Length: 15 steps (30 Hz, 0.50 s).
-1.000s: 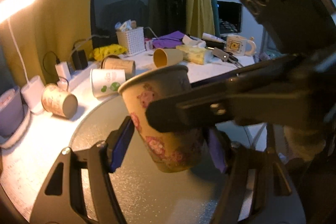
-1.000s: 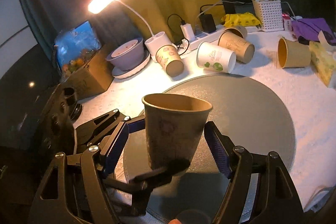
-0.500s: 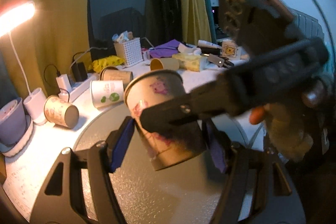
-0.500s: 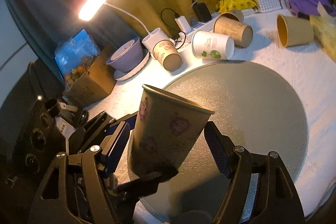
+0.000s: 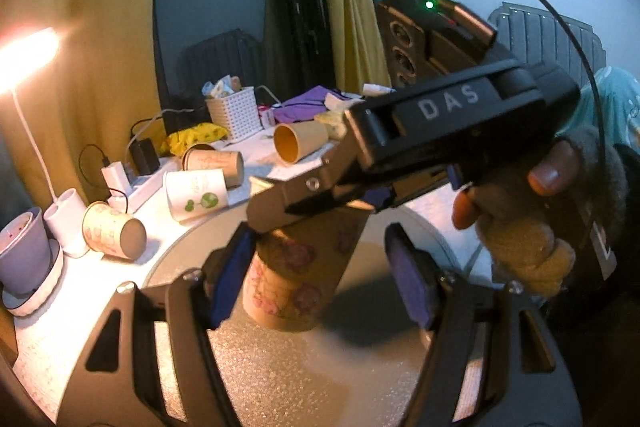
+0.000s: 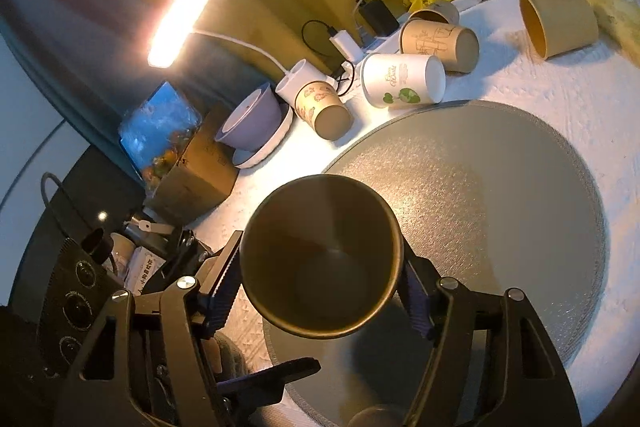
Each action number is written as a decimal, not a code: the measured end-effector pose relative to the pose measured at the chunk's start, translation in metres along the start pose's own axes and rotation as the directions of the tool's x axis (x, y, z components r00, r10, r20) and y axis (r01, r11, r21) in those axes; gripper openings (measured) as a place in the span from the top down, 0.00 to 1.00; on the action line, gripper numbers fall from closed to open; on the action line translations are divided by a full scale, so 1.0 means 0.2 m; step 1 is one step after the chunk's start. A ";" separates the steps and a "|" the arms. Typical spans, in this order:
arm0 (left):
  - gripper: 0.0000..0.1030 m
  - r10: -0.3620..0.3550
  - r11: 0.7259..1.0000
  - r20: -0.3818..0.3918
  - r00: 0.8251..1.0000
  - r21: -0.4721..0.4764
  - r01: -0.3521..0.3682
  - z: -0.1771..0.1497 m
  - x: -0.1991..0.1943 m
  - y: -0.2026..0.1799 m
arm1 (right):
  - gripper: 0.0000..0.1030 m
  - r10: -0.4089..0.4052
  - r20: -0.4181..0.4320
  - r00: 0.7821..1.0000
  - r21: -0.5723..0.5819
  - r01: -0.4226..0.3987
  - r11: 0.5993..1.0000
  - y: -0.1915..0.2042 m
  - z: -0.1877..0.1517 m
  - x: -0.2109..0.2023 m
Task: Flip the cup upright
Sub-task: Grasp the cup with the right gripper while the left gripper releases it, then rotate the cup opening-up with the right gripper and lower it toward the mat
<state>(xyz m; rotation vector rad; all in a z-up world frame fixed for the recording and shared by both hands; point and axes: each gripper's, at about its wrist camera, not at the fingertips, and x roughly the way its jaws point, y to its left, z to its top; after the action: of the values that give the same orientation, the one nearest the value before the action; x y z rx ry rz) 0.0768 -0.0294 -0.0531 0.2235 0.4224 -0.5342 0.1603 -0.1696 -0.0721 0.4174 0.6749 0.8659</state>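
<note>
Gripping the brown pink-flowered paper cup (image 6: 320, 259) by its sides, the right claw (image 6: 322, 289) is holding it mouth-up over the round grey mat (image 6: 500, 187). Spread open, the left claw (image 5: 320, 279) is flanking the cup's base without touching.

Matt paper cup (image 5: 296, 275); grainy grey round mat (image 6: 500, 187)

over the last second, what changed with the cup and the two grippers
The right gripper swung up over the floral paper cup, so its camera went from a side view to looking down into the open mouth. It stays shut on the cup. The left gripper stayed open, its pads on either side of the cup's base, not clamping. The cups lying beyond the grey mat did not move.
</note>
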 end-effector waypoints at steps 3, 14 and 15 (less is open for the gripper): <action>0.34 -0.004 1.000 -0.007 1.000 -0.006 0.003 0.00 0.00 0.01 | 0.30 -0.030 0.022 0.999 -0.014 0.030 0.999 0.00 0.02 -0.01; 0.27 -0.041 0.990 -0.041 0.998 -0.139 0.034 -0.01 0.02 0.13 | 0.30 -0.225 0.151 0.963 -0.162 0.249 0.955 0.09 0.16 -0.05; 0.27 -0.045 0.985 -0.047 0.998 -0.169 0.036 -0.01 0.02 0.16 | 0.30 -0.234 0.156 0.960 -0.171 0.259 0.951 0.09 0.17 -0.06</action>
<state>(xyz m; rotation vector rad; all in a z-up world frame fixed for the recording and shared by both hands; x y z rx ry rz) 0.0967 -0.0031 -0.0541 0.0665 0.5194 -0.5309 0.1678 -0.1703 -0.0327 0.2108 0.5017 0.6501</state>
